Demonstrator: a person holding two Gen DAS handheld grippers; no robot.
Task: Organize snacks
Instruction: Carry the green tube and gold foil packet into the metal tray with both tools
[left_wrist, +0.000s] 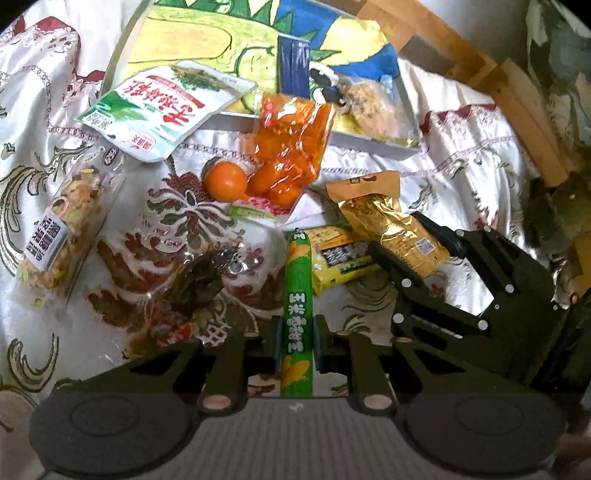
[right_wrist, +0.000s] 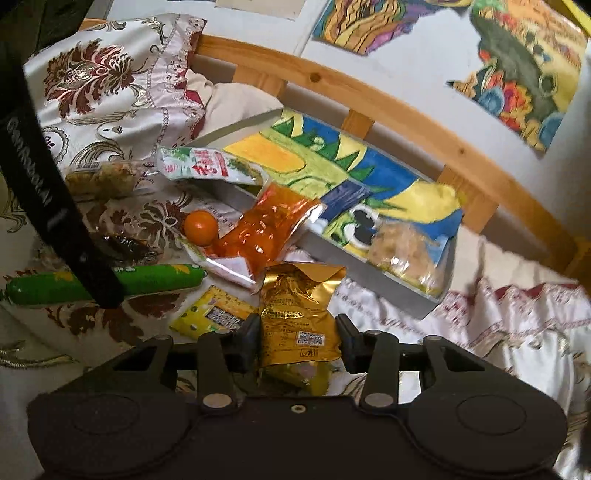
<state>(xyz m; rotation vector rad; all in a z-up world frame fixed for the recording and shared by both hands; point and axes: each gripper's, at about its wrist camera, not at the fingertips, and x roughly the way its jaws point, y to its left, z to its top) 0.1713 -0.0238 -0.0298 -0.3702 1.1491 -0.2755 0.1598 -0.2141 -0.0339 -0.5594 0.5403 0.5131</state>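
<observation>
Lying at far left of the left wrist view: a clear nut bar (left_wrist: 61, 225), loose on the patterned cloth (left_wrist: 173, 218). Gripping at bottom centre – left gripper (left_wrist: 295, 350) nearly closed on the green sausage stick (left_wrist: 297, 314), lengthwise, probably for carrying. Pinching further right – right gripper (right_wrist: 297, 341), narrowed onto the gold packet (right_wrist: 295, 314). Waiting at upper centre: the grey tray (left_wrist: 354, 138), likely the destination, already holding a puffed snack (left_wrist: 373, 107).

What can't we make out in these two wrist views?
- Green corn sausage: lower end hidden behind the left gripper body, left wrist view.
- Gold packet: bottom hidden behind the right gripper, right wrist view.
- Tray: clear snack bag inside is blurred, contents unreadable.
- Dark packet: partly covered by the other gripper's finger.
</observation>
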